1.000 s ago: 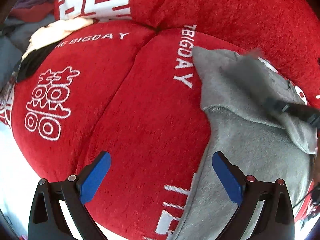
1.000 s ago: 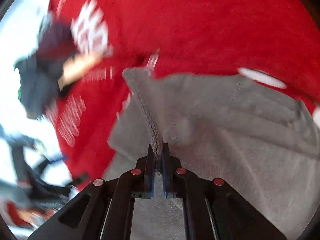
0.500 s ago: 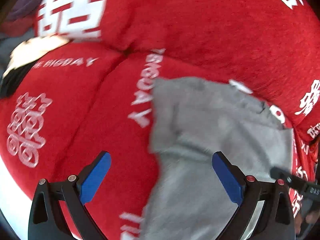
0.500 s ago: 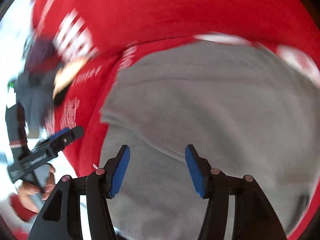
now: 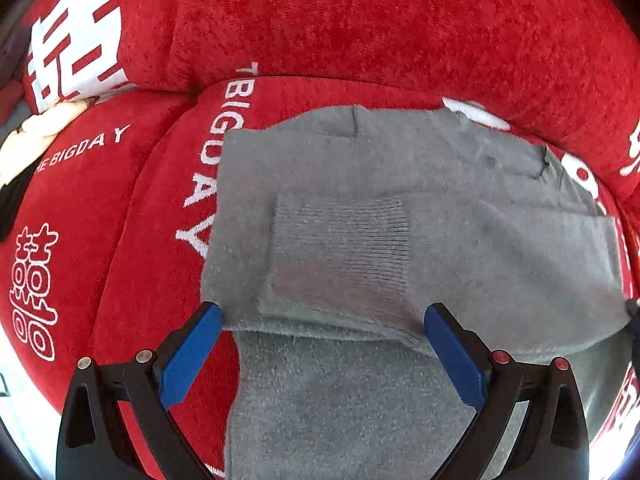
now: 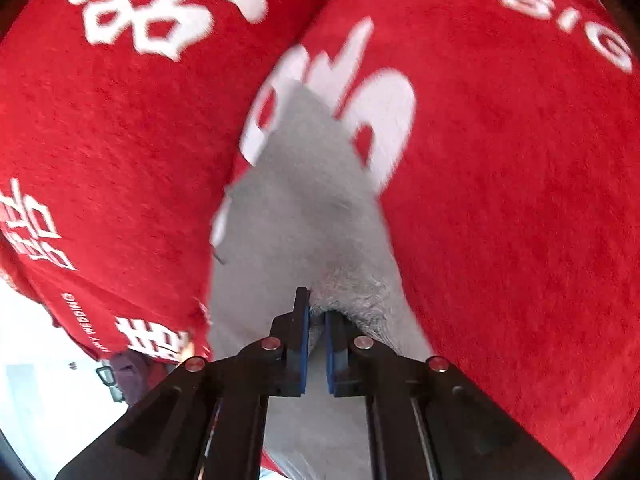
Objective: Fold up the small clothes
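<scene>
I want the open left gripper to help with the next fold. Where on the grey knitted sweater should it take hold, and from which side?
Probably the near folded edge of the grey knitted sweater, coming down from above. The left gripper hangs open astride that edge beneath the ribbed cuff, where layers stack into a pinchable ridge. The right gripper pinches another edge.

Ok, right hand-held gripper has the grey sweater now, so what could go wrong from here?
1. The right hand-held gripper pinches only a small tuft of the sweater, so the fuzzy knit may slip out under a pull.
2. The cuff lies loosely folded over the body; dragging could undo it, since the left hand-held gripper stands open and pins nothing.
</scene>
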A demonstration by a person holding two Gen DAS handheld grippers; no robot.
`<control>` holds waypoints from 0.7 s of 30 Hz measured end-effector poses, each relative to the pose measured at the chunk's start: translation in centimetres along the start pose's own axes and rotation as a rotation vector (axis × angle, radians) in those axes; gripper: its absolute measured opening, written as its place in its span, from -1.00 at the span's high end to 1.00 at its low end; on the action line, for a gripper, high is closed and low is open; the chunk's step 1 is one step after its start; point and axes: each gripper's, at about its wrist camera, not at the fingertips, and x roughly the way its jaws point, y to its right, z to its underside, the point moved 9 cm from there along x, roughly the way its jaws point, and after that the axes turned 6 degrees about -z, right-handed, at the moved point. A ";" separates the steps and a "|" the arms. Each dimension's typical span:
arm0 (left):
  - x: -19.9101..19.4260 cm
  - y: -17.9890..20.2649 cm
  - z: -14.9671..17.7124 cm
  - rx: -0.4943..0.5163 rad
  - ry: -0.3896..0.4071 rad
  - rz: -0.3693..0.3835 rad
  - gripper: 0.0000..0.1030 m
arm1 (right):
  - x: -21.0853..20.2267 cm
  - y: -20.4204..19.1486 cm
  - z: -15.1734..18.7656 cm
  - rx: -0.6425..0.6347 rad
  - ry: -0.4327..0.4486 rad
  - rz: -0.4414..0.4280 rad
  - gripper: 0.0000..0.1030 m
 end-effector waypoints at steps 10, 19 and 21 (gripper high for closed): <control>0.5 -0.5 1.8 0.021 -0.024 -0.038 -0.98 | -2.4 2.5 0.6 -0.075 -0.179 -0.013 0.17; -0.7 -1.2 1.1 -0.022 -0.006 -0.046 -0.98 | -1.0 0.0 -6.2 -0.197 -0.077 0.092 0.10; -0.9 -1.0 1.0 -0.026 -0.002 -0.046 -0.98 | 1.1 0.7 -7.3 -0.204 -0.104 0.119 0.10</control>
